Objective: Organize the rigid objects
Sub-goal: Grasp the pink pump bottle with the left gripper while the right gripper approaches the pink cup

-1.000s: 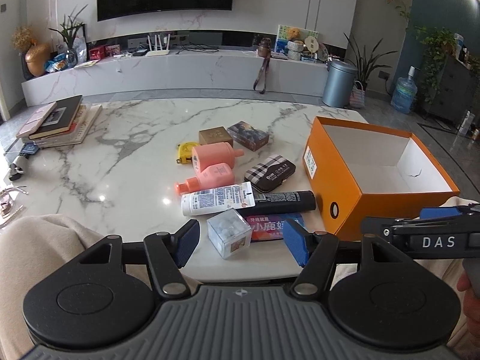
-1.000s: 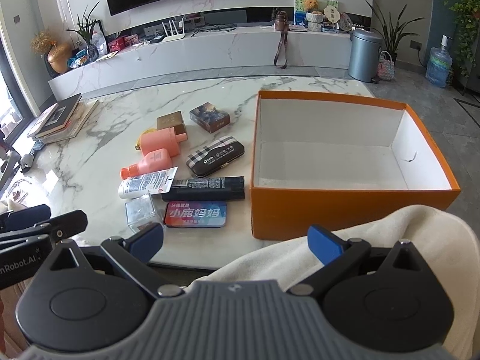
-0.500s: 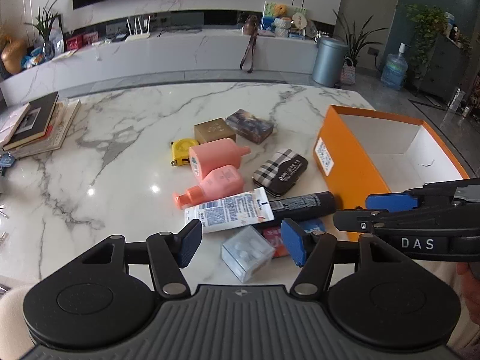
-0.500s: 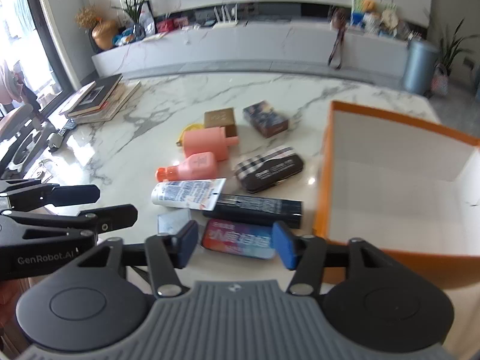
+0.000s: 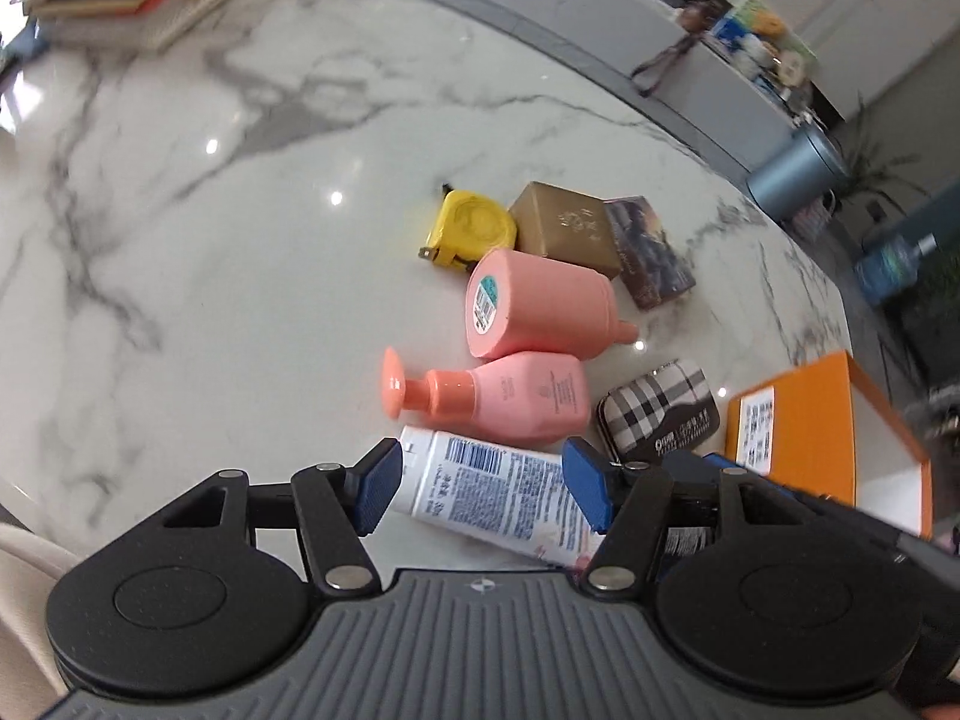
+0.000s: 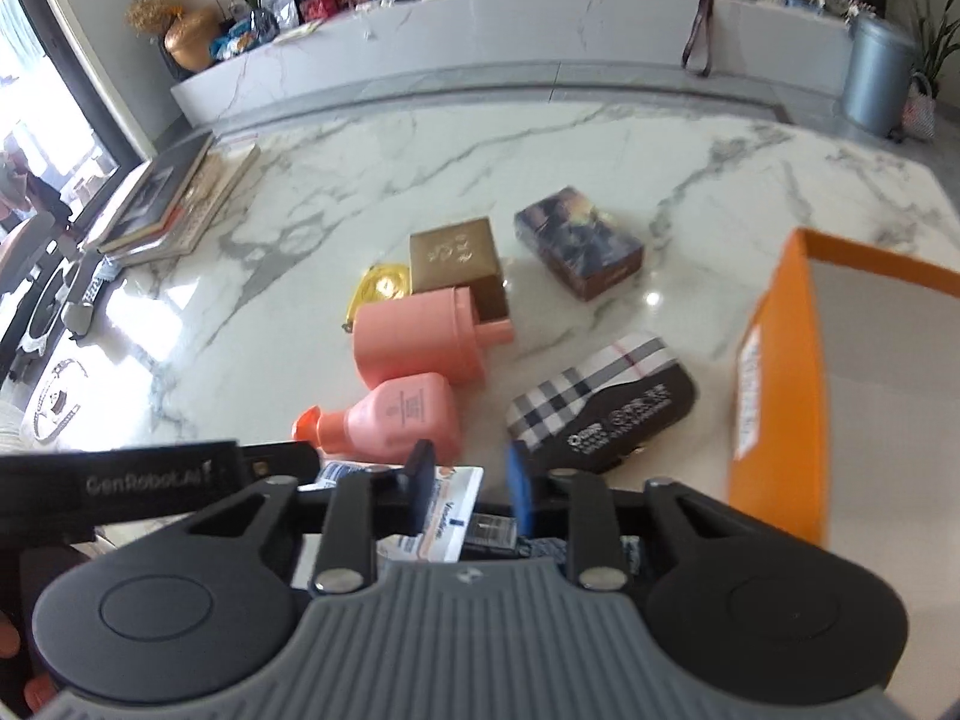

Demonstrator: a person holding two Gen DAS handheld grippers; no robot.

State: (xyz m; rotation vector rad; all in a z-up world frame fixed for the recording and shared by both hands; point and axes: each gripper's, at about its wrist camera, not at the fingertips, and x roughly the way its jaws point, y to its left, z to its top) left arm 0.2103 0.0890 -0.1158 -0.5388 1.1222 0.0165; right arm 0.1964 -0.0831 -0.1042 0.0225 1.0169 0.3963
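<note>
Rigid items lie clustered on the marble table [image 5: 180,228]: a white tube [image 5: 498,492], a small pink pump bottle [image 5: 510,399], a larger pink bottle [image 5: 540,306], a yellow tape measure [image 5: 471,231], a gold box [image 5: 567,228], a dark printed box [image 5: 651,252] and a plaid case [image 5: 657,408]. The open orange box [image 5: 804,432] stands to the right. My left gripper [image 5: 483,492] is open, its jaws on either side of the white tube. My right gripper [image 6: 468,489] is open but narrower, over the tube's flat end [image 6: 456,510] and a black tube [image 6: 492,531].
A stack of books [image 6: 174,198] lies at the table's far left. A long marble TV bench [image 6: 540,30] and a grey bin [image 6: 879,75] stand beyond the table. The left gripper body [image 6: 150,483] crosses the right wrist view.
Both grippers have dropped and moved forward over the cluster. The left now frames the white tube. The right gripper's jaws have narrowed and it has shifted left, away from the orange box.
</note>
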